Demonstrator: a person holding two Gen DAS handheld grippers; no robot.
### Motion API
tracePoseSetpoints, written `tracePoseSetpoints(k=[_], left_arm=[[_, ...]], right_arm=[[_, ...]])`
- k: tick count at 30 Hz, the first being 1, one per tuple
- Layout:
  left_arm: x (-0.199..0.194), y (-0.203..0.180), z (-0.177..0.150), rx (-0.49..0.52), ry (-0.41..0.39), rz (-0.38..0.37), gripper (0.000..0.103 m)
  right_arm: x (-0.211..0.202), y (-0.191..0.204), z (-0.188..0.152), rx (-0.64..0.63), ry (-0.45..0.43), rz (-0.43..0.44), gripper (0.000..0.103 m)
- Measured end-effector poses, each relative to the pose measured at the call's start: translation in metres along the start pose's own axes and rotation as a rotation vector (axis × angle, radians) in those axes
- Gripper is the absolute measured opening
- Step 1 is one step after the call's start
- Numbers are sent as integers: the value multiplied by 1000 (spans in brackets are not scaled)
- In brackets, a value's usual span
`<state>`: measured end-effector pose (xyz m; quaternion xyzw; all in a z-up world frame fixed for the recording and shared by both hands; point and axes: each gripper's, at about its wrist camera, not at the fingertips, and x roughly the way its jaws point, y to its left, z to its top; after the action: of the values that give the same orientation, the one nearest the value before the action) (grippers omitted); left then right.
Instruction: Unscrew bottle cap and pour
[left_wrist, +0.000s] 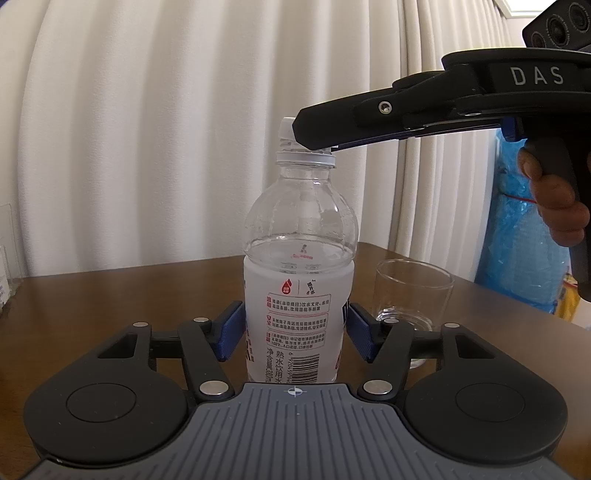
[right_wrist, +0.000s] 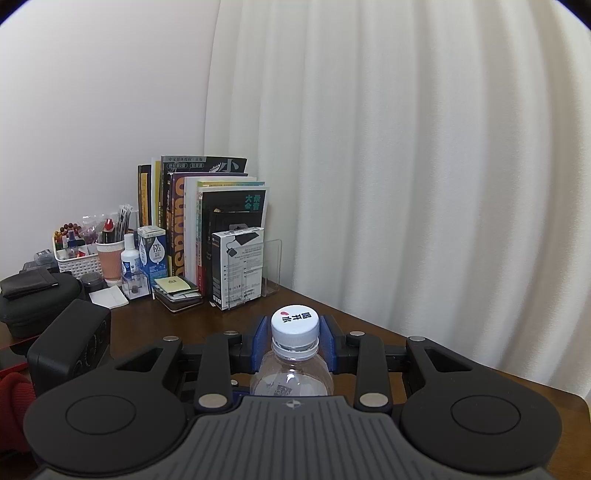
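A: Where did we have the bottle (left_wrist: 299, 295) at that moment?

B: It stood upright on the brown table (left_wrist: 110, 295), near the edge closest to us. Our left hand-held gripper (left_wrist: 295, 328) had its blue pads (left_wrist: 231, 328) against both sides of the labelled body, so we were clamping the bottle low down.

A: And the right one?

B: Our right hand-held gripper (right_wrist: 294, 345) reached in from the right, at the neck. In its own wrist view the white cap (right_wrist: 294, 330) sat between the two blue pads (right_wrist: 260, 343), which stood just beside it on either side. We could not tell whether they pressed on the cap or left a sliver of gap.

A: Was the cap off?

B: No, it sat on the neck. From the left view the black finger (left_wrist: 332, 125) of the right tool covered most of it, and only a white edge showed.

A: How full was the bottle?

B: The upper, unlabelled part looked clear; below the label we could not judge.

A: And the glass (left_wrist: 412, 295)?

B: It stood upright on the table, behind and to the right of the bottle, apart from it.

A: Anything else around us?

B: A white curtain (right_wrist: 406, 184) hung behind the table, and books (right_wrist: 207, 221) stood at the far left corner beside a white basket (right_wrist: 75, 264) of small items.
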<state>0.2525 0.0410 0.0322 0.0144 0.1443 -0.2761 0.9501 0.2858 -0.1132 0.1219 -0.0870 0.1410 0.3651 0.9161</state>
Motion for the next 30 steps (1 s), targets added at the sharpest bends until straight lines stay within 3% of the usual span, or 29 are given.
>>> tracePoseSetpoints(k=[5,7,17,21,24,30], left_arm=[[0,-1,0,0,0,0,59],[0,-1,0,-1,0,0,59],[0,-2,0,-2,1,0,60],[-1,-3,0,-2,1,-1,60],[-1,-4,0,-2,1,-1,60],[0,-4,-1,-4,1,-2,60]], right_arm=[[0,0,1,-6,1,-3,35],[0,1,1,-3,1,-4,42],[-2,7,3,-67,-10,-39,42],[1,12,3,-96,-8,-40,40],[5,12,4,-109,9,-40,32],[6,4,10,-89,39,4,32]])
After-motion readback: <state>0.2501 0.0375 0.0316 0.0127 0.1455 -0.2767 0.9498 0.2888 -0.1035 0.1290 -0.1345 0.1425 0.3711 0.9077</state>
